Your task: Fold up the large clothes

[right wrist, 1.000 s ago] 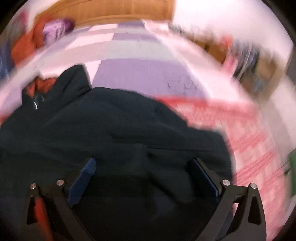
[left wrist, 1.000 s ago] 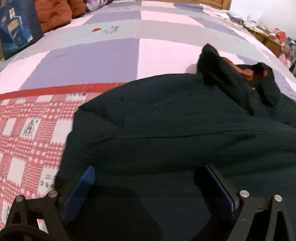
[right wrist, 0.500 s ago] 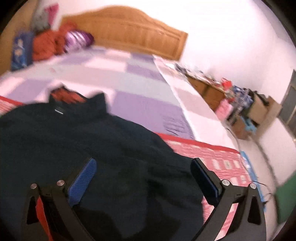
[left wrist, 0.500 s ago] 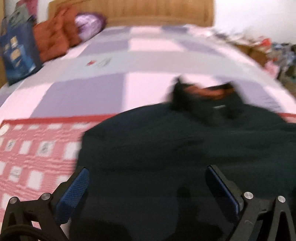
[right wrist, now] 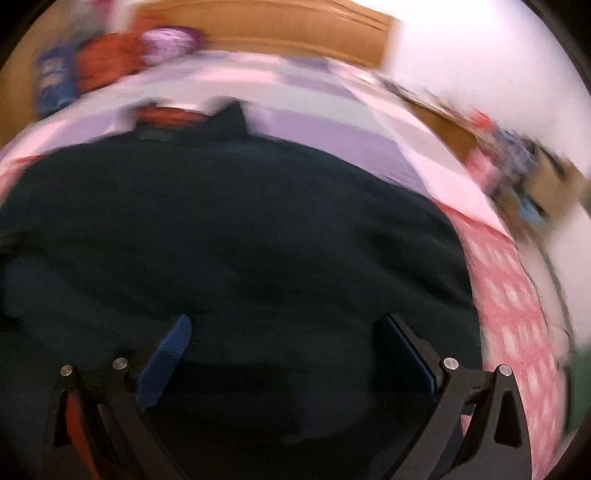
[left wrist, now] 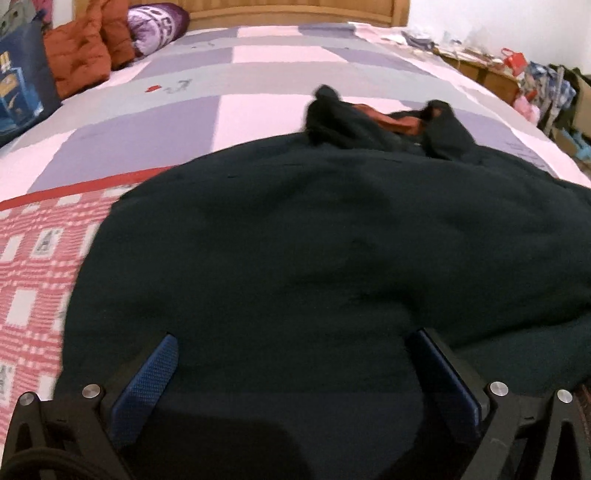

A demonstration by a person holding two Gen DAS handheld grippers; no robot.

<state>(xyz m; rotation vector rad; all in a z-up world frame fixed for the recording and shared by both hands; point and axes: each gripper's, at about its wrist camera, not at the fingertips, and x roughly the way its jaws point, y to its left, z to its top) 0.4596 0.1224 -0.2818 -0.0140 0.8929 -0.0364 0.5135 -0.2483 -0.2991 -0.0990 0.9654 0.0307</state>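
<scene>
Bedroom with white walls; bed [left wrist: 280, 66] under a patchwork cover of lilac, pink and grey squares, wooden headboard [left wrist: 295, 13] at the far end.

Item 1: dark coat [left wrist: 314, 240], large, near-black with a green cast. Lies spread flat across the foot half of the bed, collar [left wrist: 373, 122] toward the headboard, rust-orange lining showing inside it. Near part rests on a red-and-white checked blanket [left wrist: 33, 266] that covers the foot end; a red band marks the blanket's far edge. The same coat [right wrist: 240, 240] fills most of the blurred right wrist view.

Item 2: left gripper [left wrist: 295, 369], black frame, 2 blue ribbed pads. Jaws spread wide, nothing pinched; it hangs over the near part of the coat.

Item 3: right gripper [right wrist: 288, 354], same build. Jaws wide apart, no cloth between the pads; it hangs over the coat near the blanket's right edge.

Item 4: rust-orange quilted bundle [left wrist: 85, 51] and purple pillow [left wrist: 159, 26] at the bed's far left corner, blue printed cushion [left wrist: 22, 85] beside them.

Item 5: cluttered low shelf [left wrist: 491, 70] along the bed's right edge.
</scene>
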